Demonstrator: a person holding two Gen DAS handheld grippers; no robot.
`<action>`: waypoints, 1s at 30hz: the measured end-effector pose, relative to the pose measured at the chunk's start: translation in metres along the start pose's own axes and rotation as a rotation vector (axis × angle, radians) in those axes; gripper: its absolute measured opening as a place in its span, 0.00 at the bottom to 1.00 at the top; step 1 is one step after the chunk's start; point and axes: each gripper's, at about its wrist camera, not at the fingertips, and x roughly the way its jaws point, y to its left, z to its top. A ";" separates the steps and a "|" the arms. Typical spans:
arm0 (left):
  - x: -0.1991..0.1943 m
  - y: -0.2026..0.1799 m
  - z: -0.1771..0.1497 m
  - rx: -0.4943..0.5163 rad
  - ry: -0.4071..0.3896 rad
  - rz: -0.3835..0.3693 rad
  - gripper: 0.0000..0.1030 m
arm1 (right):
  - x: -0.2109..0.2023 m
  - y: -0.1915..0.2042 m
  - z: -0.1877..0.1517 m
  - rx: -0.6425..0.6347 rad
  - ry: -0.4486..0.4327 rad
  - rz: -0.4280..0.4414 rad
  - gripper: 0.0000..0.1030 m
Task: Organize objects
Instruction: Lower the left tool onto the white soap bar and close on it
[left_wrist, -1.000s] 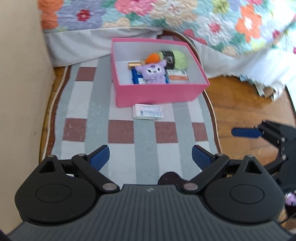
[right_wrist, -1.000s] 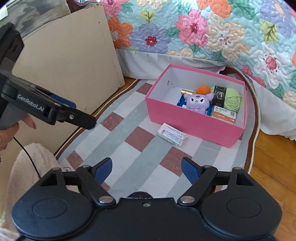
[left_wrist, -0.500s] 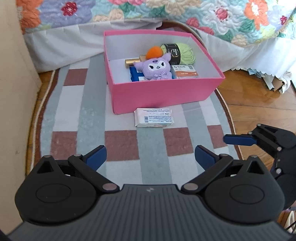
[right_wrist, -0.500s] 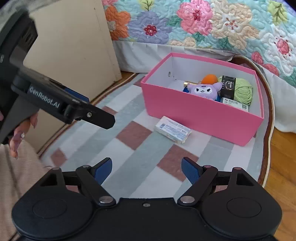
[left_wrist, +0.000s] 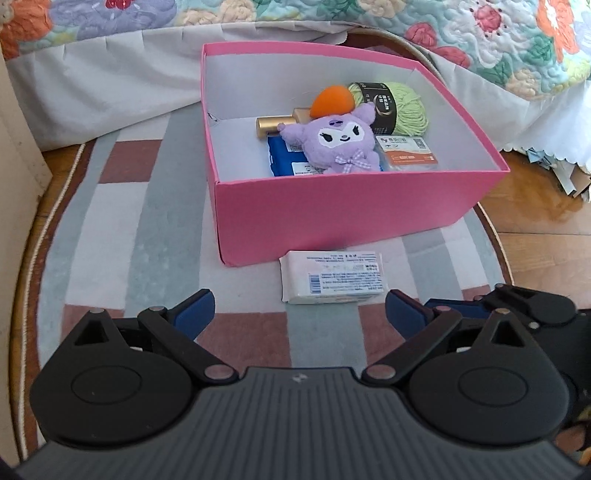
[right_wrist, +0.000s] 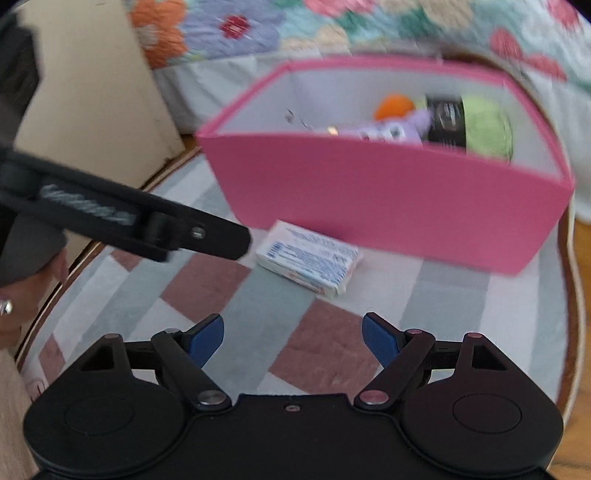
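- A pink cardboard box, rectangular with smooth matte walls and a plain white lining, is standing open on a flat-woven oval rug checked in grey, white and dull red, with a corded brown-and-cream edge.
- Inside the box, a fuzzy purple plush toy with a gingham bow is lying face up at the middle, overlapping a glossy blue packet.
- A smooth orange egg-shaped sponge is resting at the toy's head, just beside a brushed gold cylinder lying on its side.
- A skein of pale green yarn, wrapped in a black paper band, is sitting at the back right, and a clear-wrapped packet with an orange label is lying in front of it against the right wall.
- A small white rectangular carton printed with blue text is lying flat on the rug, outside the box and just beside its near wall.
- The left gripper, black plastic with ribbed blue pads, is holding its fingers wide apart and empty just short of the carton.
- The right gripper is likewise spreading its fingers wide with nothing between them; its view is blurring, the carton near ahead.
- A quilted floral bedspread and a pleated white bed skirt are hanging behind the box.
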 end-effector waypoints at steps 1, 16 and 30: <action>0.003 0.003 -0.001 -0.004 0.003 -0.010 0.96 | 0.005 -0.003 0.000 0.016 0.006 -0.001 0.83; 0.046 0.020 -0.008 -0.078 -0.059 -0.030 0.96 | 0.035 0.024 -0.012 -0.108 -0.116 -0.092 0.83; 0.047 0.018 -0.010 -0.140 -0.058 -0.166 0.48 | 0.037 0.038 -0.009 -0.156 -0.115 -0.090 0.83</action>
